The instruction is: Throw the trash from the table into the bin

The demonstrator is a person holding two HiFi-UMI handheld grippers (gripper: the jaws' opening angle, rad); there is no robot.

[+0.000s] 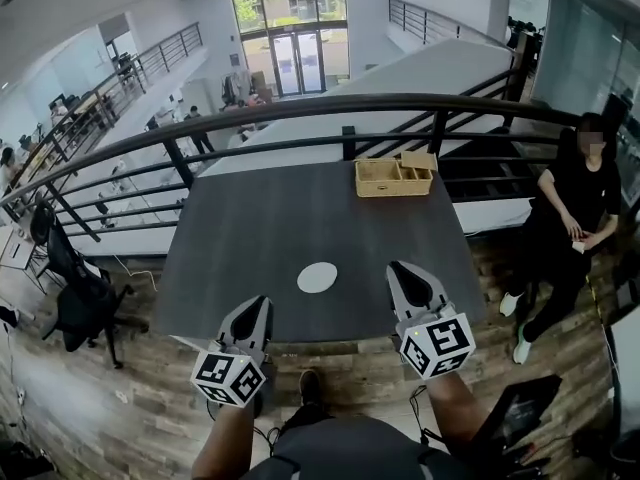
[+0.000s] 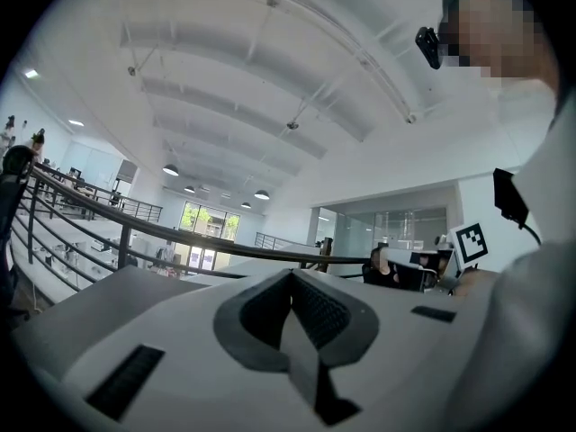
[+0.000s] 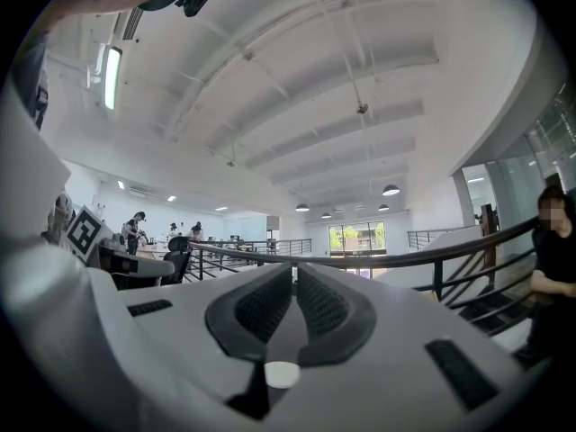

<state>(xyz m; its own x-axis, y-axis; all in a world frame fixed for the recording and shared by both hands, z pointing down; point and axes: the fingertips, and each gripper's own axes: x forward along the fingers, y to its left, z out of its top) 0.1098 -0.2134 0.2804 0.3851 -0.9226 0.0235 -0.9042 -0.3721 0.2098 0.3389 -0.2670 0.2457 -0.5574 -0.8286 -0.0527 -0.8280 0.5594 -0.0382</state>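
Dark grey rectangular table [image 1: 300, 218] fills the middle of the head view, far edge up against a curved black metal railing [image 1: 330, 103]. Open office floor lies below, beyond the rail.

A person in black clothes [image 1: 575, 218] sits to the right of the table, clear of it. Black office chair [image 1: 80, 298] stands on the wood floor to the left.

Shallow light-wood tray with compartments [image 1: 393, 176] sits at the table's far edge, right of centre. Contents too small to make out.

Left gripper [image 1: 264, 302] is at the table's near edge, pointing level toward the rail. In the left gripper view its jaws are pressed together [image 2: 292, 277], nothing between them. Right gripper [image 1: 396, 266] is just over the near edge, same heading. Its jaws are also fully closed [image 3: 294, 273] and empty.

Trash: a flat white round disc [image 1: 317, 277] lies on the near part of the table, between the two grippers and touching neither. The left gripper's tip is short of it; the right gripper's tip is about level with it.
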